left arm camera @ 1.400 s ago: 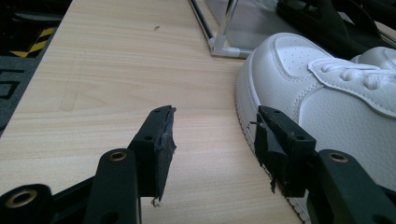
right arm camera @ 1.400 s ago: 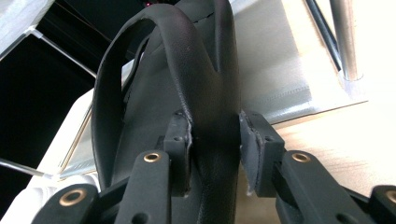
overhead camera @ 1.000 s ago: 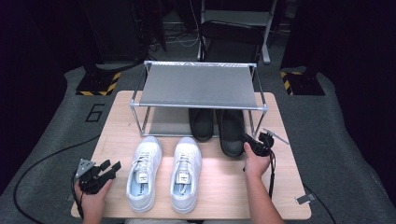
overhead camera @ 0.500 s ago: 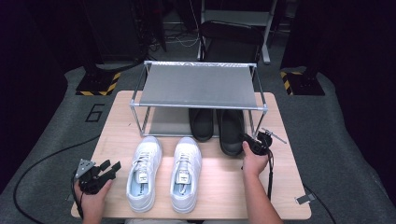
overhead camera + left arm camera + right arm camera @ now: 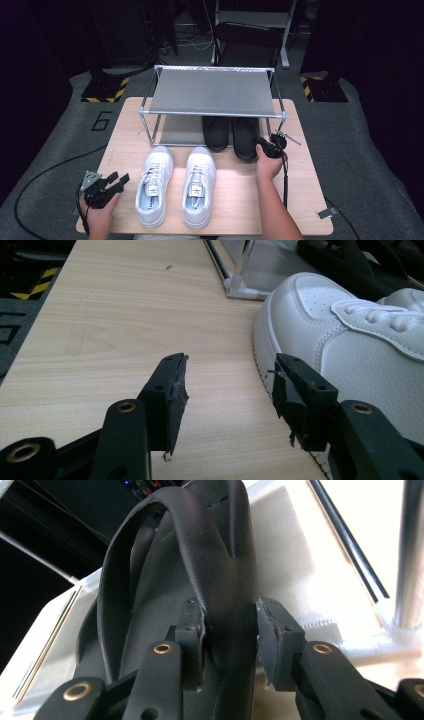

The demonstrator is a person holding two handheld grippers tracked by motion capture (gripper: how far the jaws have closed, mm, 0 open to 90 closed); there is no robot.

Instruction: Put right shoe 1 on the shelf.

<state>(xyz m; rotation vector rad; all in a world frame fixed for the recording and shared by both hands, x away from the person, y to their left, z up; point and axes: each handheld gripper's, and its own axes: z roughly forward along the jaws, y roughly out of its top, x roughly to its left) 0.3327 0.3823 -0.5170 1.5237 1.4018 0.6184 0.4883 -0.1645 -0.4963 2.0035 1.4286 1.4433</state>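
The right-hand black shoe (image 5: 246, 138) lies on the worktop (image 5: 125, 145) with its toe tucked under the shelf rack (image 5: 212, 91) and its heel pointing back toward the person, so its long axis runs from front to back of the worktop. Its twin (image 5: 217, 133) lies just beside it, on its left, parallel. In the right gripper view the shoe's side wall (image 5: 220, 580) rises straight ahead between the two jaws. Both pads sit against it, one inside the opening and one outside, so the right gripper (image 5: 265, 147) is clamped on that rim at the heel end. The shoe lies directly ahead of this gripper, which suggests that the coming move is either a pull straight back along the shoe's length or a push farther under the rack.

The pair of white sneakers (image 5: 176, 184) stands nearer the person, toes toward the rack. The left gripper (image 5: 114, 181) rests near the worktop's left front corner, just beside the left sneaker (image 5: 350, 335). Its jaws stand apart with nothing between them. The right hand (image 5: 268, 165) is by far the nearer one to the black shoes.
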